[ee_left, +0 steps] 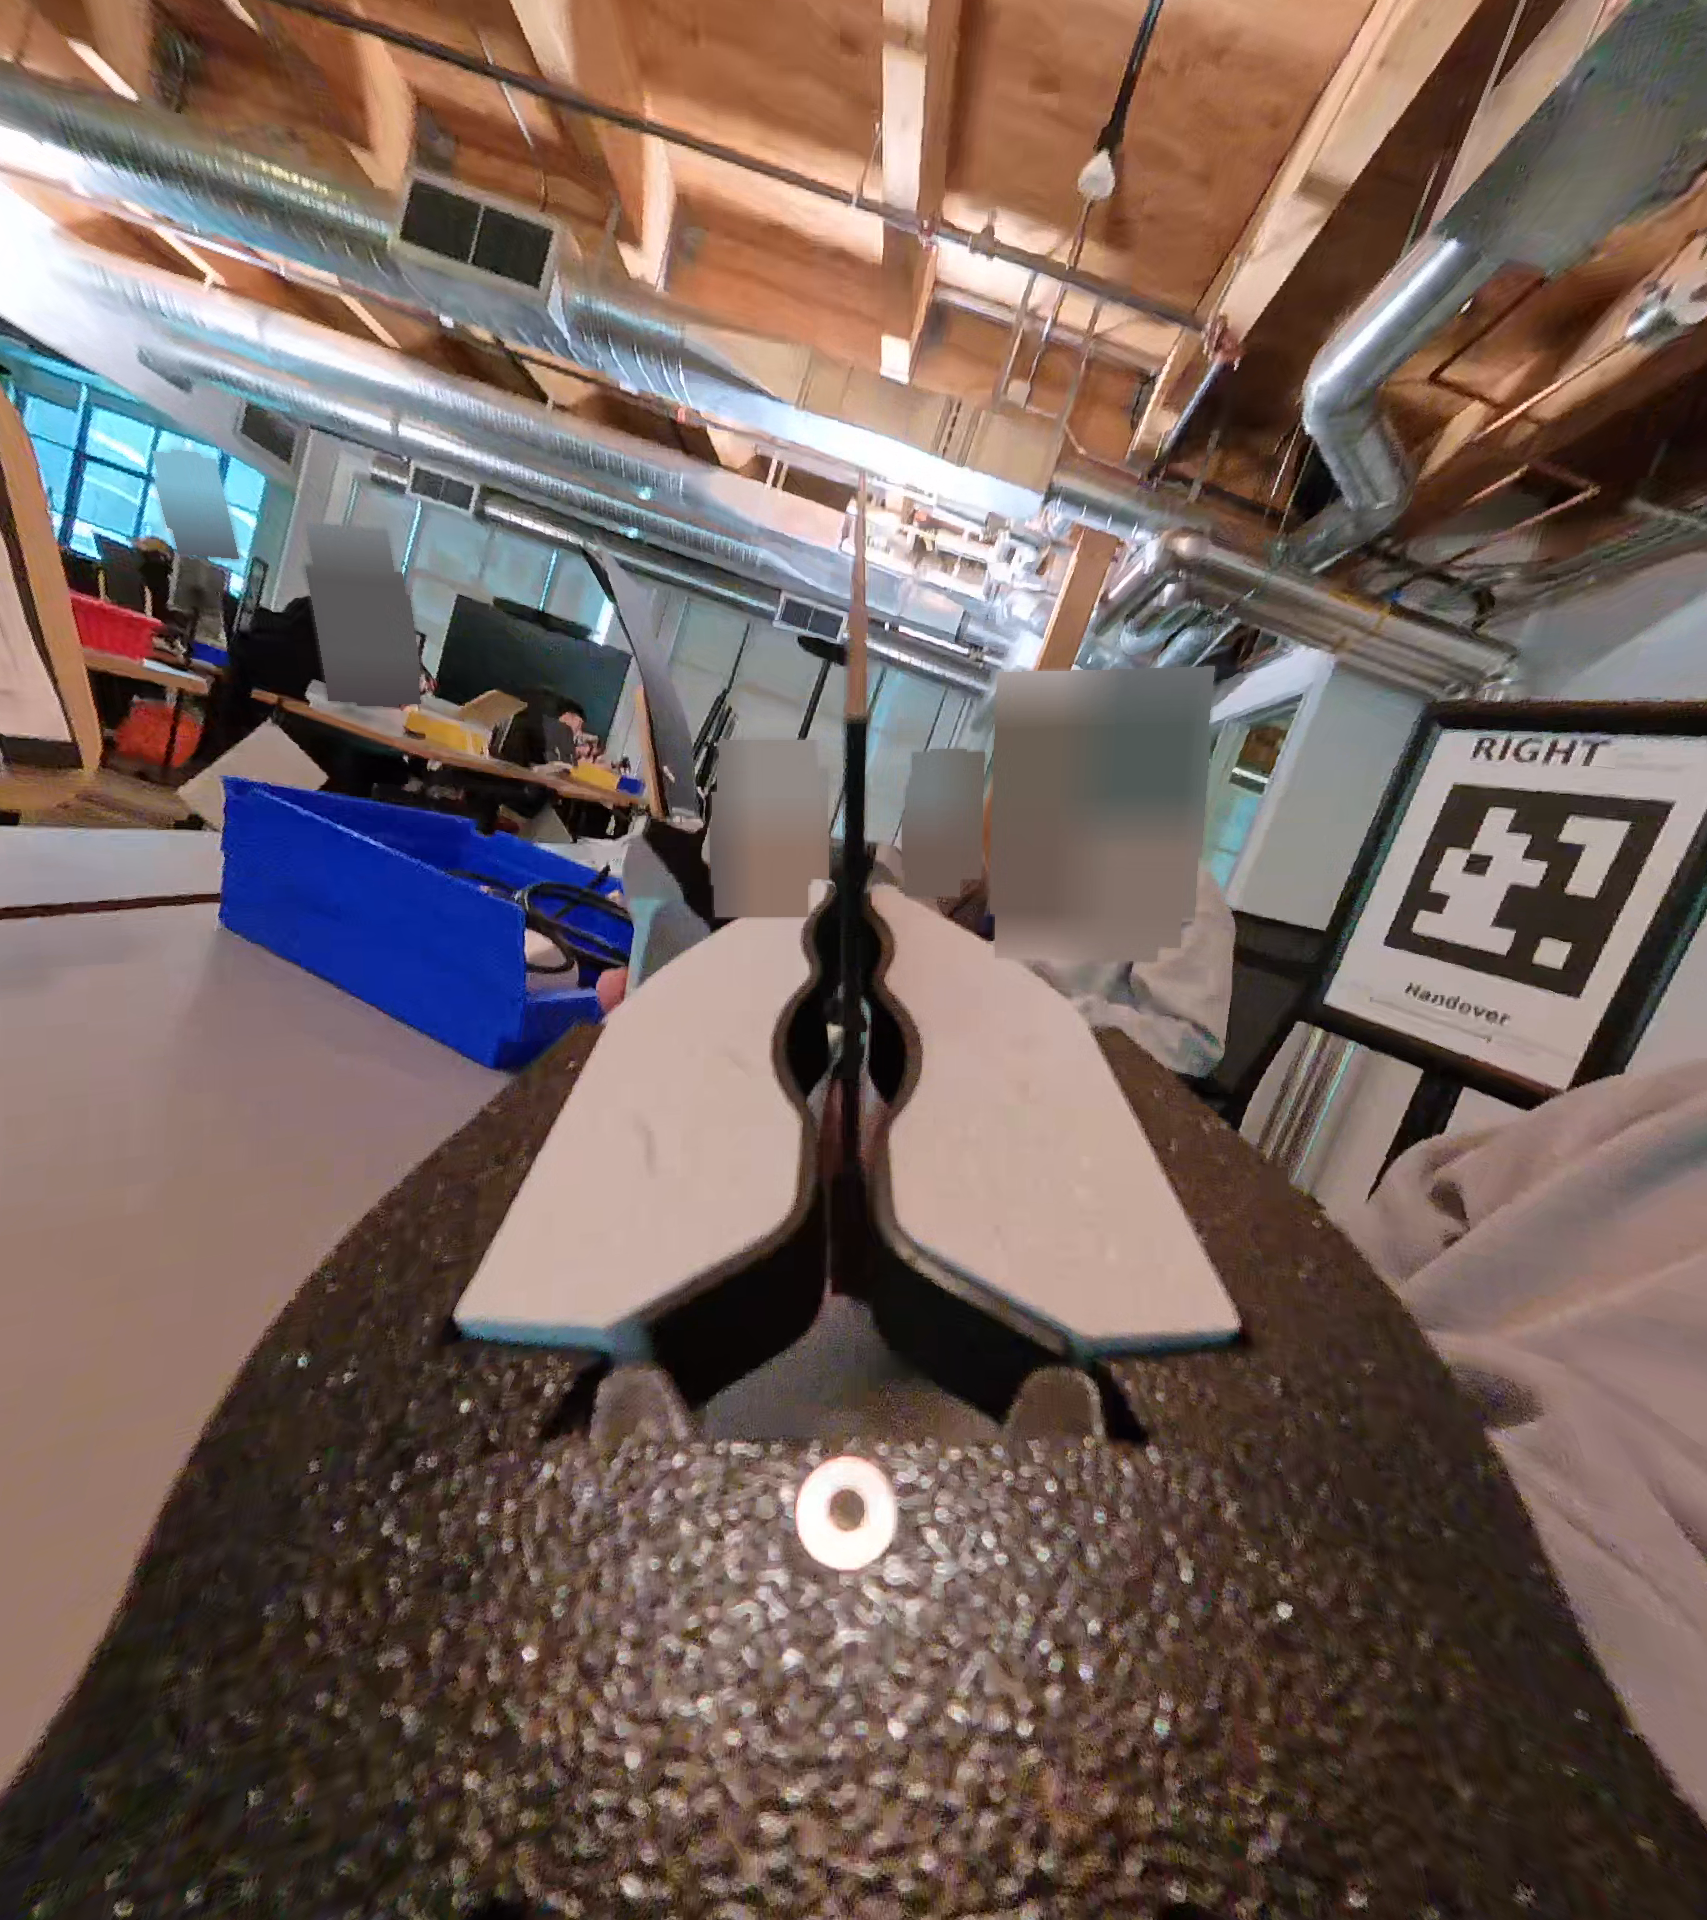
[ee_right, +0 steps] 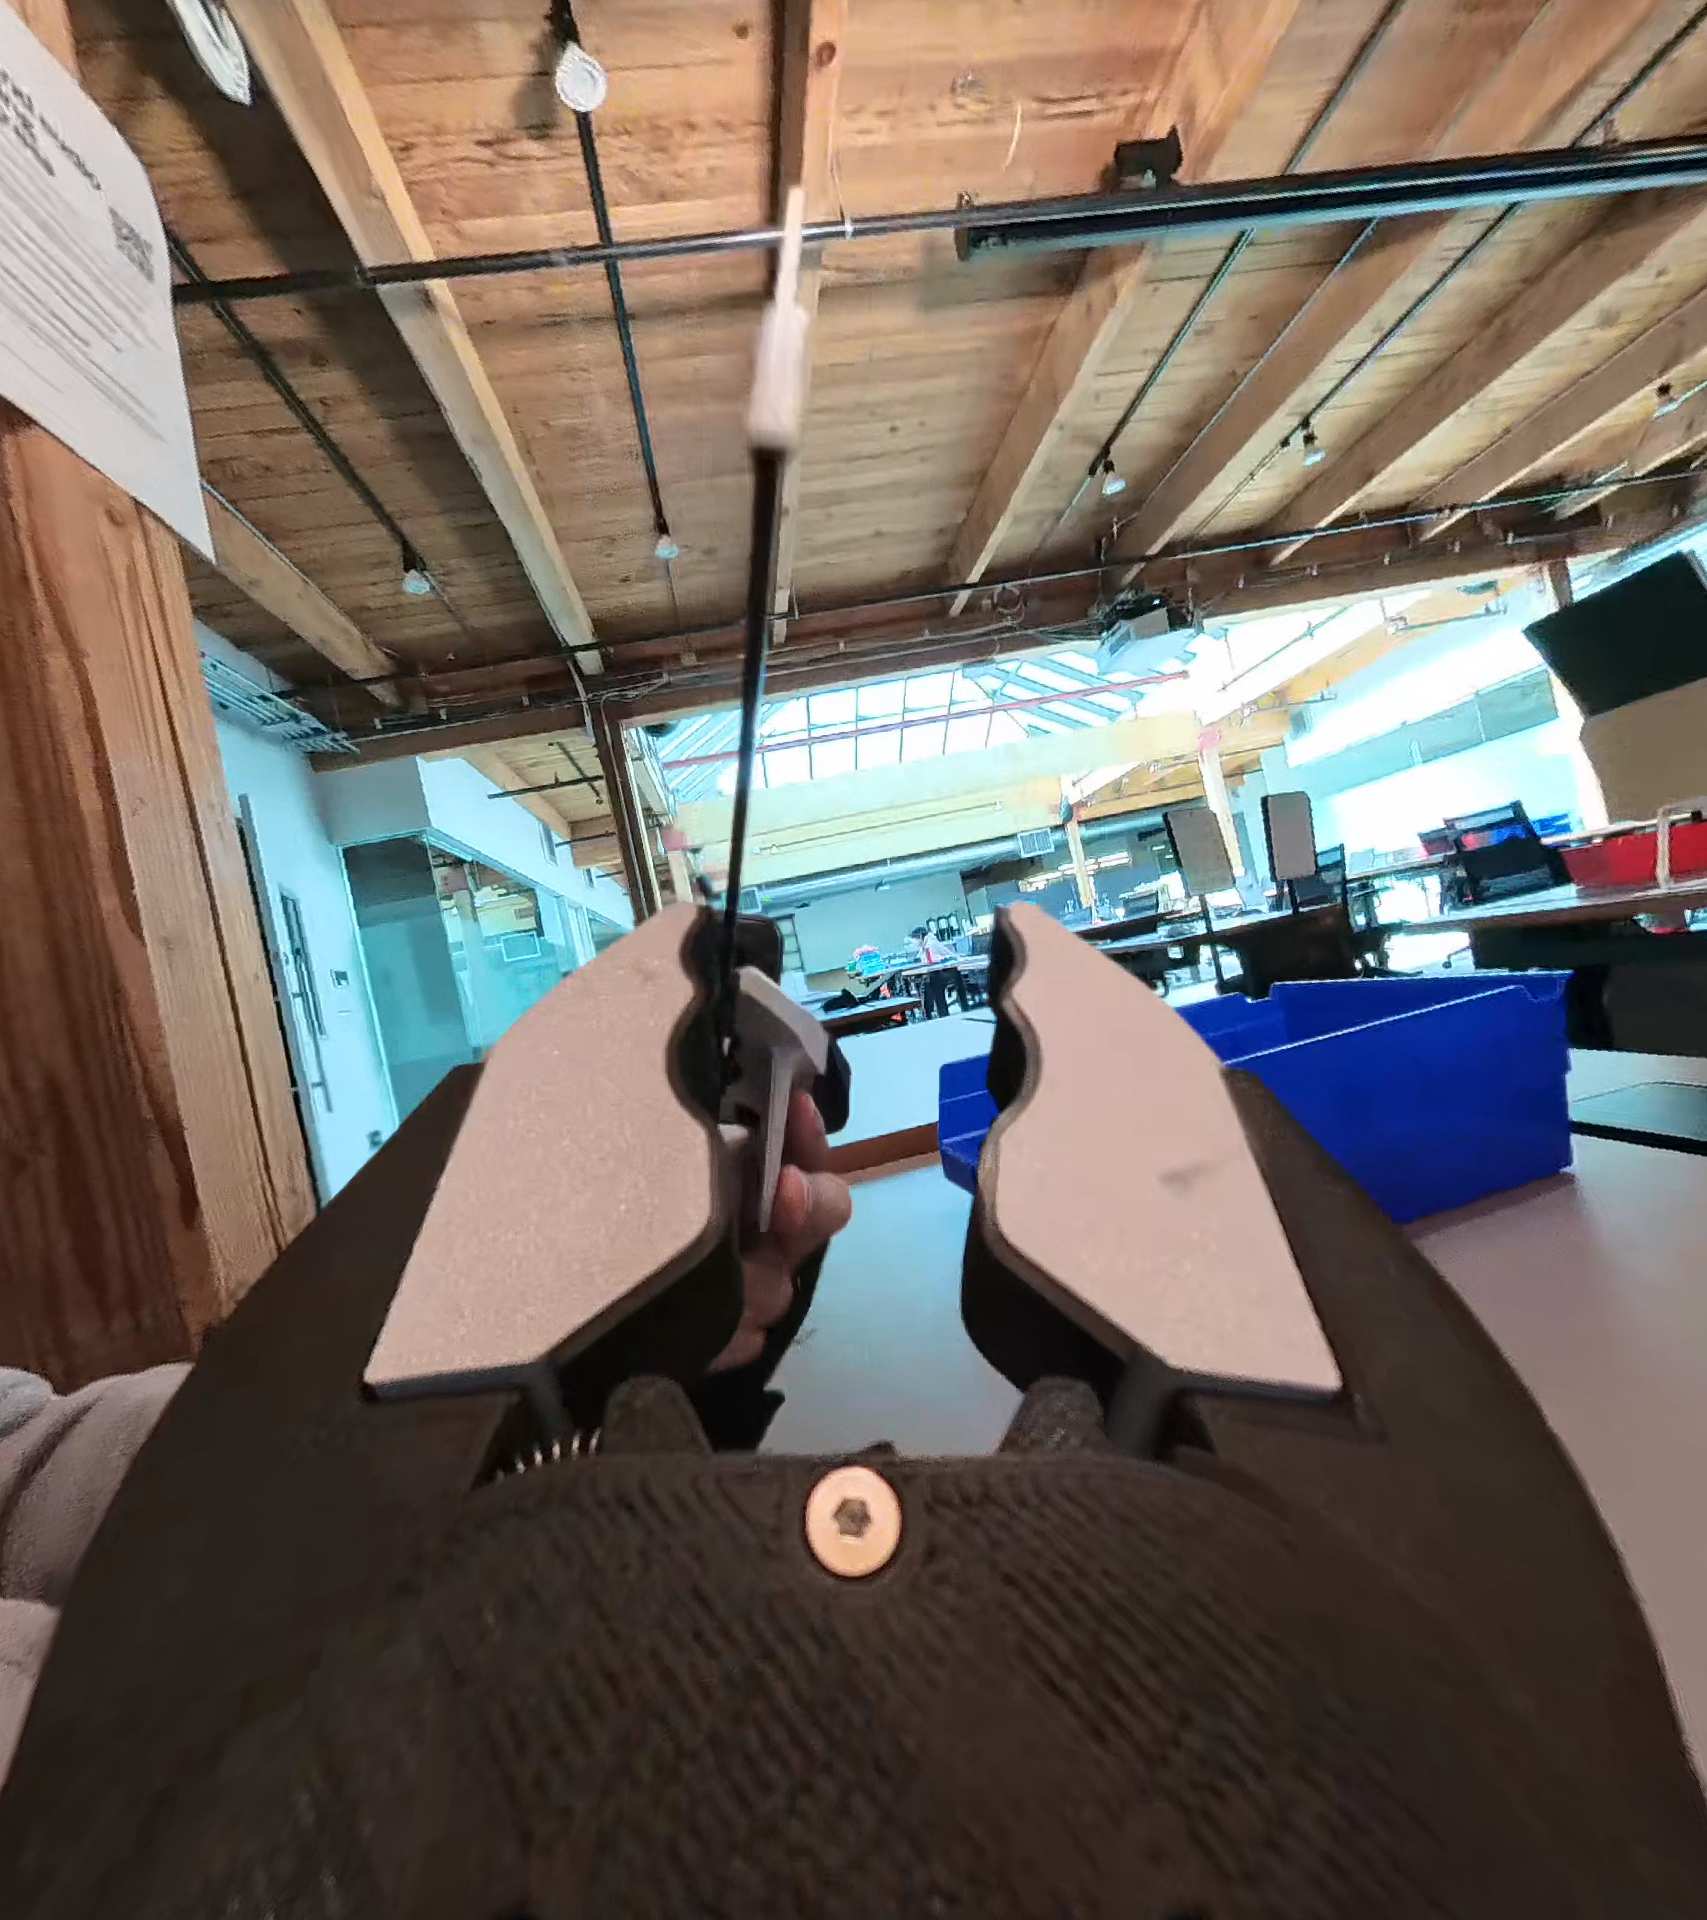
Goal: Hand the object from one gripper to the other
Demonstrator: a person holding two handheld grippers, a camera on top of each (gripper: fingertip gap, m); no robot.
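The object is a thin black stick (ee_left: 855, 790) with a pale end. My left gripper (ee_left: 844, 909) is shut on it, and the stick points up and away between the closed fingers. In the right wrist view the stick (ee_right: 761, 644) rises steeply, its white end (ee_right: 778, 353) high against the ceiling. Its lower part runs just beside the tip of my right gripper's left finger (ee_right: 579, 1122); I cannot tell if they touch. My right gripper (ee_right: 849, 935) is open and empty. The left gripper (ee_right: 776, 1049) and the hand (ee_right: 797, 1216) that holds it show between the right fingers.
A blue bin (ee_left: 381, 914) stands on the white table (ee_left: 80, 1143); it also shows in the right wrist view (ee_right: 1348, 1091). A framed marker sign (ee_left: 1535, 883) stands to the right. A wooden post (ee_right: 28, 831) is at the left. A grey sleeve (ee_left: 1607, 1299) is at the right.
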